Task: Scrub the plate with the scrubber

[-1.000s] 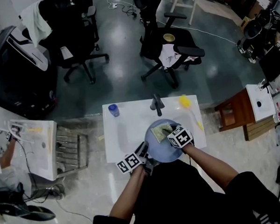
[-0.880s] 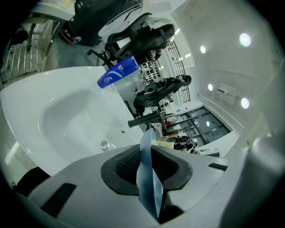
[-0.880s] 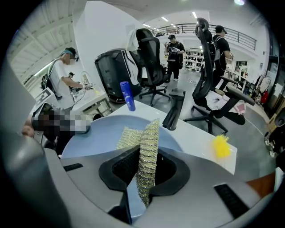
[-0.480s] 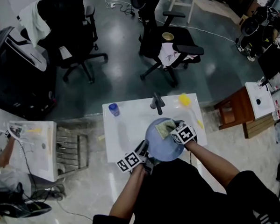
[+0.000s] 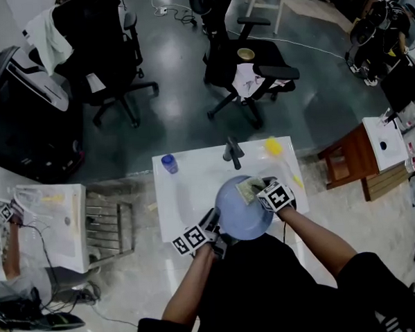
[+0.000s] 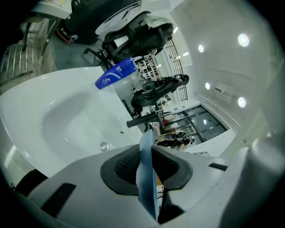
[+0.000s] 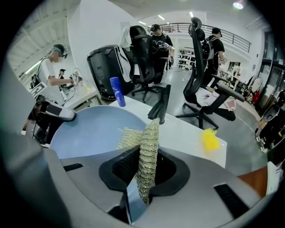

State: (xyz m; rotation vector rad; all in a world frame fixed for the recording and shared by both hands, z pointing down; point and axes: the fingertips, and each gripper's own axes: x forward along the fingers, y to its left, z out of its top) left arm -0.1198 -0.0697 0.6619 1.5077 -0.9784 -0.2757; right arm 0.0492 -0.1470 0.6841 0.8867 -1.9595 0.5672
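Observation:
A round blue plate [image 5: 239, 216] is held over the white sink [image 5: 185, 198]. My left gripper [image 5: 216, 231] is shut on the plate's near-left rim, and in the left gripper view that rim [image 6: 146, 151] stands edge-on between the pads of the left gripper [image 6: 145, 171]. My right gripper [image 5: 259, 191] is shut on a greenish-gold mesh scrubber [image 5: 246, 189], which rests on the plate's far-right part. In the right gripper view the scrubber [image 7: 148, 147] rises out of the right gripper [image 7: 144, 173] and touches the plate [image 7: 89, 131].
A dark faucet [image 5: 232, 153] stands at the sink's back edge, with a blue bottle [image 5: 168, 163] to its left and a yellow brush [image 5: 274, 148] to its right. Office chairs [image 5: 247, 69] stand beyond the sink. A metal rack [image 5: 106, 219] is at the left and a wooden stool [image 5: 346, 163] at the right.
My right gripper has slid the scrubber a little to the right across the plate, toward its far-right rim. The left gripper has stayed on the plate's rim.

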